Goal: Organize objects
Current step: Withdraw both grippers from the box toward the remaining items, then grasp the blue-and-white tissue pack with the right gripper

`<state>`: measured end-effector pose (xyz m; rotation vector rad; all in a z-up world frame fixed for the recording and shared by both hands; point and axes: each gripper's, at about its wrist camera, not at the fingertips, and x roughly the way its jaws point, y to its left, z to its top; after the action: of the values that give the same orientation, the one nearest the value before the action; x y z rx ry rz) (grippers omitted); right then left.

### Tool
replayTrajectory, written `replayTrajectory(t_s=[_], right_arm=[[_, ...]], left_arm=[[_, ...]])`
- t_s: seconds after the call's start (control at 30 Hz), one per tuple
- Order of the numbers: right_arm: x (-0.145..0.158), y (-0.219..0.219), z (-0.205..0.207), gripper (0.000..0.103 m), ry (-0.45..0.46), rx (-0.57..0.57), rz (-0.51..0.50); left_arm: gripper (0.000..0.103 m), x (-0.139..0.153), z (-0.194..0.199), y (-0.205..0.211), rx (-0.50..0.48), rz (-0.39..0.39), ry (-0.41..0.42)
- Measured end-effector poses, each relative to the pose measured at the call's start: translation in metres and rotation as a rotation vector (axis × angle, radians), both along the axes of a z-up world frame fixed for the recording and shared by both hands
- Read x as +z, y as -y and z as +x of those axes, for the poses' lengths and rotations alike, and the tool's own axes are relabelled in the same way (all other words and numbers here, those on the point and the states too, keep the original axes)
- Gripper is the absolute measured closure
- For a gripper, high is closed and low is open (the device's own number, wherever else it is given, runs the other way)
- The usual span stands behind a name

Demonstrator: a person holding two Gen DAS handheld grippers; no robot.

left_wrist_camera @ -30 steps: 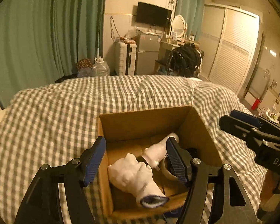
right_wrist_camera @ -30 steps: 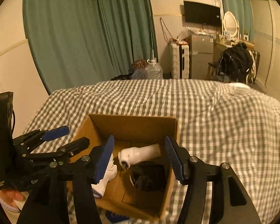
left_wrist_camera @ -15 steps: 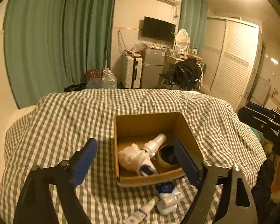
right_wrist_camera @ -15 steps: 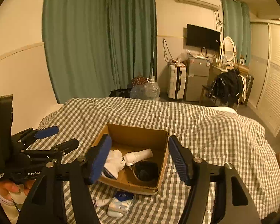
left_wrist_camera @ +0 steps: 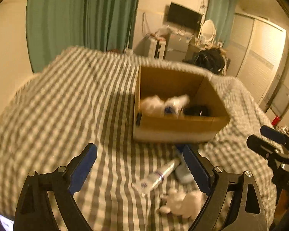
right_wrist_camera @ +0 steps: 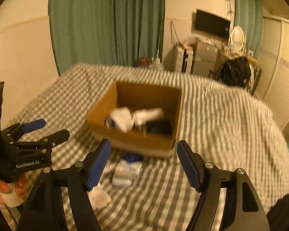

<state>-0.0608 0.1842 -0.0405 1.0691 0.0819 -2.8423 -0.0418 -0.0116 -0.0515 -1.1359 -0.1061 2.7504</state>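
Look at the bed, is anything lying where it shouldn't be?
Yes. A tube, a small white and blue pack and a white sock lie loose on the checked bedspread in front of the cardboard box, while other things are already inside it. Blur hides finer detail.

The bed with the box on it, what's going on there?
A person is tidying loose items into a cardboard box on a checked bedspread, with a handheld tool in each hand. The box already holds a white sock, a white bottle and something dark. Both the left tool and the right tool are empty, their jaws having just been opening. A tube, a small pack and another white sock lie outside the box.
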Motion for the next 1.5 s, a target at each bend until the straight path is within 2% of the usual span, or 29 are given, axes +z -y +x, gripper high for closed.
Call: replayTrajectory(t_s=[0.17,0.3,0.53,0.77,0.93,1.0,1.03,1.07,1.23,1.33,1.4,1.5], right_arm=[[-0.046,-0.008,0.004,0.032,0.088,-0.019,0.000],[-0.062,-0.015,0.007,0.032,0.112,-0.041,-0.003],[-0.067,-0.019,0.005,0.032,0.116,-0.072,0.017],[-0.070,-0.024,0.003,0.032,0.131,-0.091,-0.004],[-0.072,-0.022,0.002,0.032,0.137,-0.089,-0.001],[-0.072,-0.021,0.002,0.032,0.140,-0.090,0.000],[-0.072,-0.021,0.002,0.032,0.141,-0.091,-0.001],[-0.072,-0.022,0.002,0.032,0.141,-0.091,-0.002],[-0.072,-0.023,0.002,0.032,0.142,-0.091,-0.006],[-0.072,-0.023,0.001,0.032,0.142,-0.093,-0.008],[-0.071,-0.022,0.001,0.032,0.140,-0.090,-0.008],[-0.070,-0.020,-0.001,0.032,0.143,-0.080,-0.006]], left_arm=[[0.009,-0.028,0.015,-0.010,-0.031,0.003,0.039],[0.009,-0.032,0.026,-0.022,-0.068,0.013,0.040],[0.009,-0.040,0.040,-0.049,-0.167,-0.009,0.058],[0.009,-0.073,0.030,-0.067,-0.214,-0.072,0.163],[0.009,-0.085,0.027,-0.072,-0.239,-0.052,0.199],[0.013,-0.086,0.028,-0.073,-0.250,-0.046,0.202],[0.023,-0.086,0.029,-0.073,-0.261,-0.038,0.205],[0.026,-0.086,0.029,-0.074,-0.265,-0.036,0.209],[0.027,-0.077,0.032,-0.070,-0.267,-0.013,0.191],[0.027,-0.063,0.032,-0.061,-0.242,0.004,0.156],[0.027,-0.053,0.028,-0.054,-0.212,-0.014,0.134],[0.036,-0.040,0.017,-0.043,-0.171,-0.055,0.099]])
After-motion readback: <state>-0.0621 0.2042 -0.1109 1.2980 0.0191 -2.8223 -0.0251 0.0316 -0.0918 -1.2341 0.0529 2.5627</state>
